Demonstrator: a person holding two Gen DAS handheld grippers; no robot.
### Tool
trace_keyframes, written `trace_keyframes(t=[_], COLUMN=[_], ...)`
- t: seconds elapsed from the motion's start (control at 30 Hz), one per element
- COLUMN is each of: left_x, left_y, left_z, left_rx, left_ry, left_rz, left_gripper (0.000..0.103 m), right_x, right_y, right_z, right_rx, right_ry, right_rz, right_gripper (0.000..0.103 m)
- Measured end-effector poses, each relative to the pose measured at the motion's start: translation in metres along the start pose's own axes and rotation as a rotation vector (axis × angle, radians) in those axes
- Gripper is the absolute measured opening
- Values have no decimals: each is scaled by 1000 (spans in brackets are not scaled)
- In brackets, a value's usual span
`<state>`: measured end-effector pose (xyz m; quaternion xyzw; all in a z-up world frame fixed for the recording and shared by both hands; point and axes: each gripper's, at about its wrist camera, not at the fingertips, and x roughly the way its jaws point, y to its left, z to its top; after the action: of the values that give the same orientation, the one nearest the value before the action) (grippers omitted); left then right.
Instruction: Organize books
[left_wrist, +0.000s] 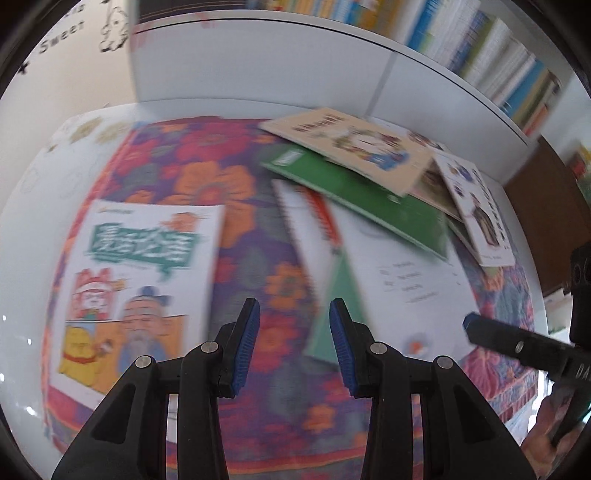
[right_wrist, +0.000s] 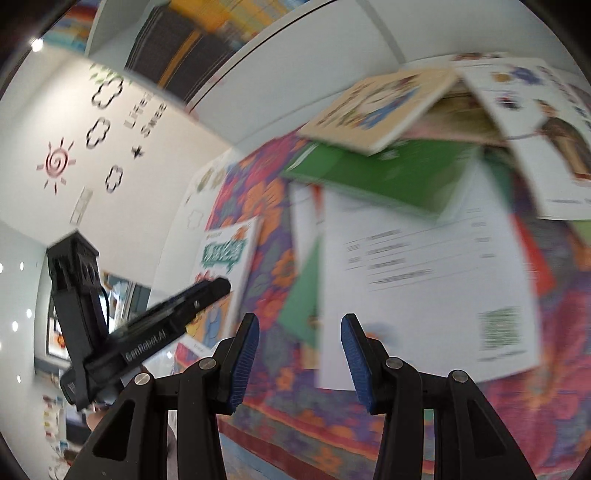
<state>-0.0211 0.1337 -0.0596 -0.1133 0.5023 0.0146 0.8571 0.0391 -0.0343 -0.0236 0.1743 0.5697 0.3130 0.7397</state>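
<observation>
**Books on the floral cloth: both grippers empty, pile unsorted**

While neither gripper holds anything, the step in hand appears to be the approach to the next book.

- Nearest: left gripper (left_wrist: 294, 345), blue pads apart, nothing between them, over bare floral tablecloth (left_wrist: 236, 236). Right gripper (right_wrist: 300, 349), jaws likewise parted and empty, above the near edge of the white book.
- Left of centre: one cartoon-cover book (left_wrist: 135, 291) lying flat and alone on the cloth, apart from the pile.
- Middle: white back-cover book (right_wrist: 424, 277) with printed lines and a code patch, lying partly over a spiral-bound notebook (left_wrist: 306, 229).
- Farther: green book (left_wrist: 369, 199) on top of these; a cream picture book (left_wrist: 351, 144) tilted across it; a white illustrated book (left_wrist: 480, 214) at the right of the heap.
- Farthest: white shelf (left_wrist: 258, 55) with upright books.

Next move, judged: choose the topmost cream book, close on its free edge, lift it clear without dragging the green one.
</observation>
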Motion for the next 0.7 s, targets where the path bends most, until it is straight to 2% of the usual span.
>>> trace_keyframes(t=[0.3,0.43,0.7], left_x=[16,24,58], left_y=[-72,-104,-164], left_z=[22,38,68], left_rx=[49,52,48], left_ry=[7,-13,-29], left_rz=[-60,-113,-178], left_gripper=[36,36,36], right_x=[-67,-97,-131], right_y=[-77,-114,-172], right_z=[17,31,61], right_rx=[137,203,290], right_ry=[-116,-184,-301], right_rz=[-18,-24,-111], right_gripper=[45,45,45])
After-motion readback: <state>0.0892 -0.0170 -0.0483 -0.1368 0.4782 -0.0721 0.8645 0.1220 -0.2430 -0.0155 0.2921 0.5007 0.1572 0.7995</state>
